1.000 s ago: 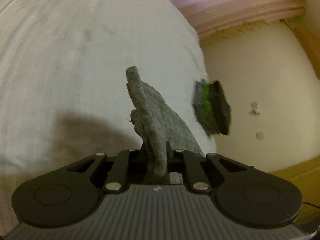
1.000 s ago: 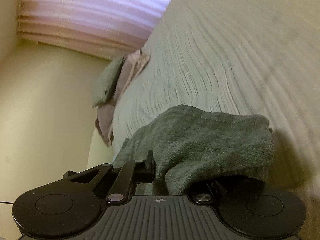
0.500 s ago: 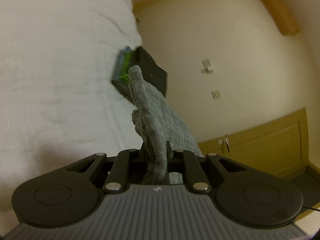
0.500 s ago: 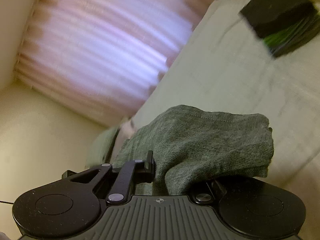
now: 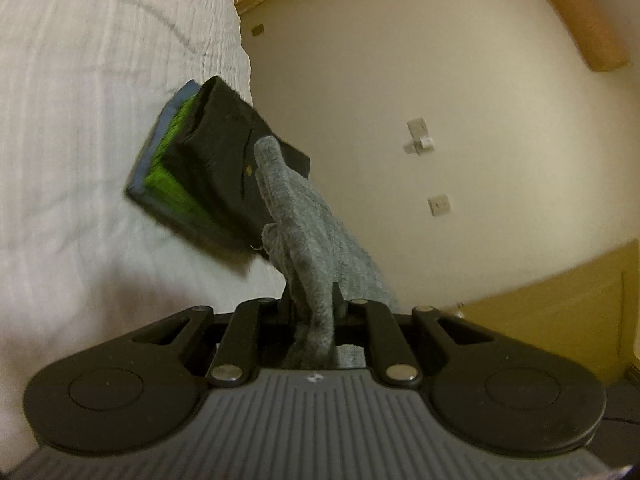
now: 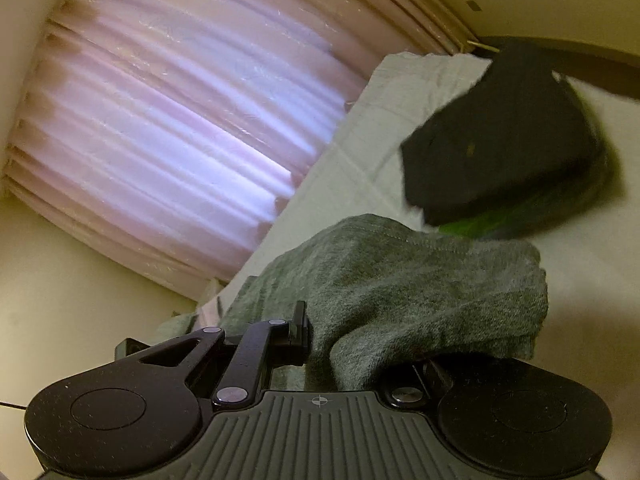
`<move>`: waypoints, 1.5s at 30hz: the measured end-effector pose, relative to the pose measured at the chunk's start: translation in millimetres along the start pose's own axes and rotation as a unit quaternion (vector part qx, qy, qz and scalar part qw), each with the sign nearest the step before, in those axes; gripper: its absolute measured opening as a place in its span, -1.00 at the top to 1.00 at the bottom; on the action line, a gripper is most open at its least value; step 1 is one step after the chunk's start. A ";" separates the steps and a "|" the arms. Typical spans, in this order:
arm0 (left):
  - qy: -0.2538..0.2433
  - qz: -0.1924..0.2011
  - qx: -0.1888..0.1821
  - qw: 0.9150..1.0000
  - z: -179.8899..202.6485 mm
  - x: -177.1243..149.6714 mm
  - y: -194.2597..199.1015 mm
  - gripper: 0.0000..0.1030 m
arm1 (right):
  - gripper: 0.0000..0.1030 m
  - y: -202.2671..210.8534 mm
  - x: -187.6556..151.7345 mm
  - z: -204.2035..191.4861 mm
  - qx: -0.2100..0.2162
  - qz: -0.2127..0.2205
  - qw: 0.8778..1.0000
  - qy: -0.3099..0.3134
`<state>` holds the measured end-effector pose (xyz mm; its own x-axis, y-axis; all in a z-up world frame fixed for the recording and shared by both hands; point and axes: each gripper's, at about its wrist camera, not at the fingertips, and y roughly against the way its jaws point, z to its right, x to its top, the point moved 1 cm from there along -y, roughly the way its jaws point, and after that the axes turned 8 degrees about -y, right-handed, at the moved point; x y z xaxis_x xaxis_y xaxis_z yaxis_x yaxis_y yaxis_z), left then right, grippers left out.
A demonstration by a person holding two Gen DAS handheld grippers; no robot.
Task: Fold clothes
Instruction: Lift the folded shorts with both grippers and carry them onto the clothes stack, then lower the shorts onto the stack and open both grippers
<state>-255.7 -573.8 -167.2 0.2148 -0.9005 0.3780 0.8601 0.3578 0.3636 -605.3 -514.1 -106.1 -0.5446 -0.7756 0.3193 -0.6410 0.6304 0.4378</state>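
Note:
My left gripper (image 5: 313, 300) is shut on a grey knitted garment (image 5: 296, 220) that sticks up between its fingers, above the white bed (image 5: 80, 120). My right gripper (image 6: 360, 344) is shut on the same grey garment (image 6: 400, 280), which drapes over its right finger and hides it. A stack of folded clothes, black on top with green and blue layers under it (image 5: 208, 168), lies on the bed just beyond the garment. The stack also shows in the right wrist view (image 6: 504, 148).
The bed's edge runs along a cream wall (image 5: 440, 80) with sockets (image 5: 439, 205). A wooden door or cabinet (image 5: 552, 312) is at lower right. Pink curtains (image 6: 180, 120) hang behind the bed. More folded cloth (image 6: 180, 322) lies at the bed's left edge.
Both grippers have swung with the grey garment toward the folded stack. The stack is now larger and closer in both views. Both grips are unchanged.

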 end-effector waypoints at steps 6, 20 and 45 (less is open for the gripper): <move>0.002 0.012 0.008 1.000 2.9 61.3 -100.5 0.81 | 0.83 -22.4 106.8 39.9 -0.010 -0.009 0.999 0.032; -0.026 0.012 0.041 0.999 -51.7 151.9 -222.0 0.80 | 0.83 -103.4 225.9 131.0 -0.012 -0.009 0.998 0.057; -0.058 0.010 0.109 0.992 -117.2 194.6 -232.9 0.87 | 0.63 -78.2 259.1 251.1 -0.056 0.081 0.991 -0.096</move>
<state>-360.0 -861.3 -278.1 0.1651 -0.8633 0.4769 0.7332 0.4308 0.5261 -832.1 -755.9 -268.7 -0.7348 -0.6372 0.2325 -0.4787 0.7300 0.4879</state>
